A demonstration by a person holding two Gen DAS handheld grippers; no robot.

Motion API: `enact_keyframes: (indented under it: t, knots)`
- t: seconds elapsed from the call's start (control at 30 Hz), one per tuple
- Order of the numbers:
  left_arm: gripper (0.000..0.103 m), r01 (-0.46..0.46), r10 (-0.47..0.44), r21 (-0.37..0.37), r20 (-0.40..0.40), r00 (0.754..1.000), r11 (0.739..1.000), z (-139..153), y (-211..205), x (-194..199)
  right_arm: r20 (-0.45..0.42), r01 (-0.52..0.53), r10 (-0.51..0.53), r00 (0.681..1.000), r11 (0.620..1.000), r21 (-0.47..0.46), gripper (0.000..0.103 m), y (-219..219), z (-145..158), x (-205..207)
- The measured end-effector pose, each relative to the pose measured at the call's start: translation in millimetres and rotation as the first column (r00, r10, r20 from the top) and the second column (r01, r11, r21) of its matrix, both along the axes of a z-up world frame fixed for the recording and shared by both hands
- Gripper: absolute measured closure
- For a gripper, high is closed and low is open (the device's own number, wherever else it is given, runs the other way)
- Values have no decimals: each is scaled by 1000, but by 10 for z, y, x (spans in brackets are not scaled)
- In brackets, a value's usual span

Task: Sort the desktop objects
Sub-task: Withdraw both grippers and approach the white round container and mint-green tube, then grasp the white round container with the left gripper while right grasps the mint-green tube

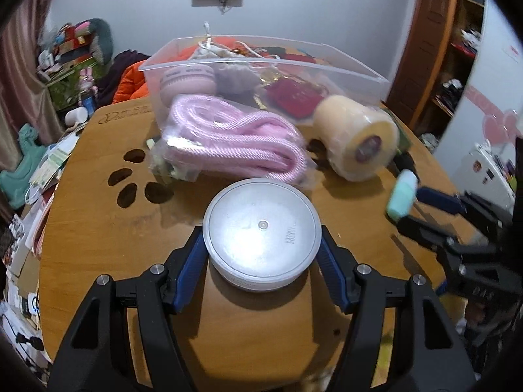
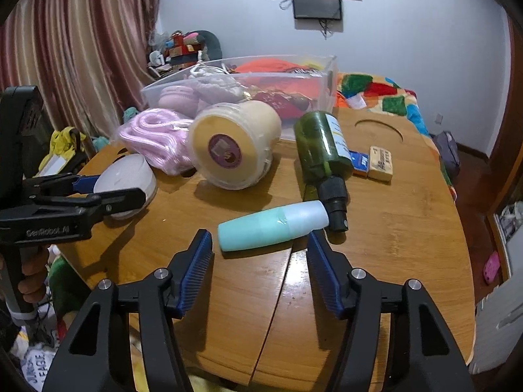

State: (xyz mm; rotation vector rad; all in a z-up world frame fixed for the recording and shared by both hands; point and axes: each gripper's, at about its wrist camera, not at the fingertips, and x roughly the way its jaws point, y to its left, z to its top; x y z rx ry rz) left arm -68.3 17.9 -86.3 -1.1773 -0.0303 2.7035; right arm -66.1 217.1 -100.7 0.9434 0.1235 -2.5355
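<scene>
The round white tin point(image 1: 261, 235) sits on the wooden worktop point(image 1: 98, 222) between the blue pads of my left tongs point(image 1: 261, 245), both pads pressed to its rim, so that pair is clamped on the tin. Beyond it, from left to right in the left wrist view, lie a bagged pink cord point(image 1: 235, 147), a cream tub on its side point(image 1: 356, 137) and, behind both, the clear bin point(image 1: 327, 62) already holding sorted things.

Further right, the teal and white bottle point(image 2: 273, 225) lies on its side just ahead of my right tongs point(image 2: 260, 245). Its long axis runs crosswise to the fingers, teal end to the left, white end to the right and slightly farther off. The right hand is plainly the nearer one. Those tongs stand apart, wider than the bottle is thick but not as wide as it is long. In the right wrist view the pads seem to stop short of it, though the left wrist view is blurred there and I cannot rule out a light touch.

The white end lies just beside, perhaps against, the black pump of a green bottle point(image 2: 323, 147). Right of that, a blue packet point(image 2: 359, 161) is half hidden by a yellow eraser point(image 2: 380, 163). The tin's label is out of sight.
</scene>
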Motion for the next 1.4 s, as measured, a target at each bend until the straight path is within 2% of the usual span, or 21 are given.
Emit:
enact_keyframes:
  t: [0.1,0.37,0.57,0.67,0.77,0.8,1.07,1.4]
  knots:
    - [38,24,-24,-21,-9,1000,999,-18,24,59,5,-13,13,1000,1000,-10,46,-4,15,-8]
    - [33,21,-22,-19,-24,999,1000,-33,71,29,54,75,-75,996,997,1,45,-70,-14,-187]
    - [33,10,-12,-38,-57,998,999,-53,108,22,33,89,-91,995,995,43,46,-180,-22,-242]
    - [38,-6,4,-31,-70,998,999,-48,81,-2,1,97,-97,995,993,64,47,-208,-28,-211]
    - [38,-14,11,-30,-80,997,999,-49,72,-18,-30,112,-110,994,990,91,65,-185,-10,-193]
    - [38,-14,11,-32,-83,997,999,-48,73,-17,-27,105,-103,994,990,89,80,-170,-8,-195]
    - [38,-33,31,-23,-93,995,999,25,18,38,-20,67,-66,998,996,63,80,-134,48,-133]
    - [38,-54,48,-23,-187,981,998,392,-42,115,-95,49,-48,994,999,4,80,-69,423,-9]
